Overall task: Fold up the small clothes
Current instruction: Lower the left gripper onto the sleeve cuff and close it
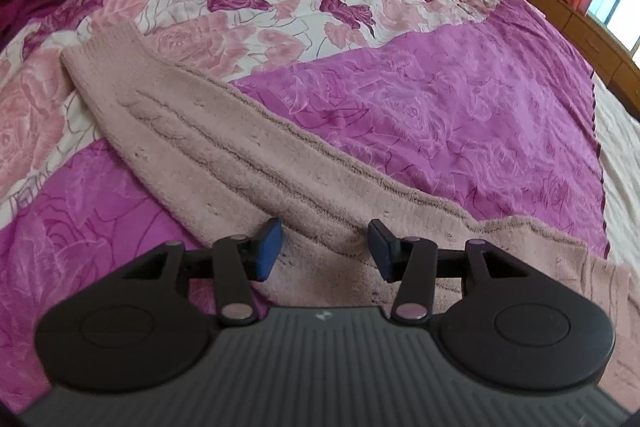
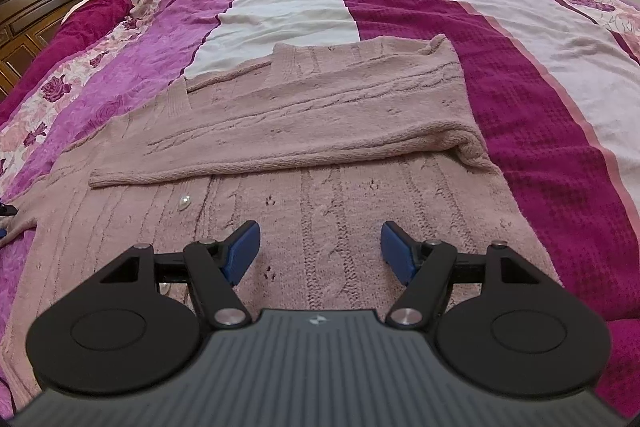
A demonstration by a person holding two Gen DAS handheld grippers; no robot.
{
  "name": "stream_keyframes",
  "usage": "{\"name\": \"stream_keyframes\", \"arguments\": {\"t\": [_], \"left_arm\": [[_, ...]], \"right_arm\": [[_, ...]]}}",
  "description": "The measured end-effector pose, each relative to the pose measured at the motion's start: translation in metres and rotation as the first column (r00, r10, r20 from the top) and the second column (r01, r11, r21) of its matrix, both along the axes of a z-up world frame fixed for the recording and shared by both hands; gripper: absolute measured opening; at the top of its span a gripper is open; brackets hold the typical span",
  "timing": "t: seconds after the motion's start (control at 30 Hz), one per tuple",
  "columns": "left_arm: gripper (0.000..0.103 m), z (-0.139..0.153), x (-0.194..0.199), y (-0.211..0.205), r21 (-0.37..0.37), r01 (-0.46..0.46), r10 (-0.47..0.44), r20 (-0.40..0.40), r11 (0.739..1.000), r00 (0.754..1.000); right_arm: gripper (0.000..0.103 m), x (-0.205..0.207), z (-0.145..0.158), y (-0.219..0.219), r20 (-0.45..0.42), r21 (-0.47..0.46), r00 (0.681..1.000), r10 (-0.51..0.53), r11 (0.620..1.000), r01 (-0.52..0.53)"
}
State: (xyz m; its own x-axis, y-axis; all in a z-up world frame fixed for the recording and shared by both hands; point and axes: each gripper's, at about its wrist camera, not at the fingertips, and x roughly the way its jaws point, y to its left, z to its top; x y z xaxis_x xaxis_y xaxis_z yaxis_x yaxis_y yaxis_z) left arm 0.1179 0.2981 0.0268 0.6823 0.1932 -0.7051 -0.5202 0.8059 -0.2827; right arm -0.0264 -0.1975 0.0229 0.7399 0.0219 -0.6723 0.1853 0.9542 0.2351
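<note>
A dusty-pink cable-knit cardigan (image 2: 304, 163) lies spread flat on the bed, over the magenta, white and rose-printed bedspread (image 2: 540, 99). In the right wrist view one sleeve is already folded across the chest, its cuff (image 2: 292, 61) lying toward the far edge of the body, and a small pearl-like button (image 2: 185, 203) shows on the front. In the left wrist view the other long pink knitted sleeve (image 1: 224, 147) still stretches out over the bedspread toward the bed's floral part, ending in a ribbed cuff (image 1: 102, 47).

The left claw (image 1: 323, 251) hangs wide open, empty, just above the base of that outstretched sleeve near the shoulder. The right claw (image 2: 318, 251) is likewise spread open and holds nothing, over the lower body of the cardigan.

The knit looks soft, thick and limp, light enough to lift yet prone to sag and stretch. It should grip well, not slide. Judging by the layout, the outstretched sleeve is next: pinching it near the ribbed cuff would let it be carried across without dragging the body.
</note>
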Motion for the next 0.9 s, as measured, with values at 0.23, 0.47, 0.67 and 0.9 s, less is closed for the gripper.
{"name": "stream_keyframes", "arguments": {"t": [0.23, 0.47, 0.67, 0.9], "left_arm": [[0.052, 0.005, -0.037, 0.001, -0.17, -0.058, 0.069, 0.06, 0.984, 0.996], [0.052, -0.008, -0.026, 0.017, -0.244, -0.099, 0.128, 0.107, 0.965, 0.986], [0.051, -0.012, -0.015, 0.027, -0.233, -0.083, 0.118, 0.14, 0.969, 0.983], [0.051, 0.006, -0.046, 0.017, -0.309, -0.078, 0.115, 0.103, 0.948, 0.988]], "right_arm": [[0.074, 0.002, -0.002, -0.001, 0.002, 0.002, 1.0, -0.01, 1.0, 0.01], [0.074, 0.001, -0.003, 0.003, 0.003, -0.008, 1.0, 0.004, 1.0, -0.004], [0.074, 0.0, -0.003, 0.0, 0.004, 0.001, 1.0, -0.003, 1.0, 0.003], [0.074, -0.001, -0.001, -0.002, 0.011, 0.002, 1.0, -0.003, 1.0, 0.003]]}}
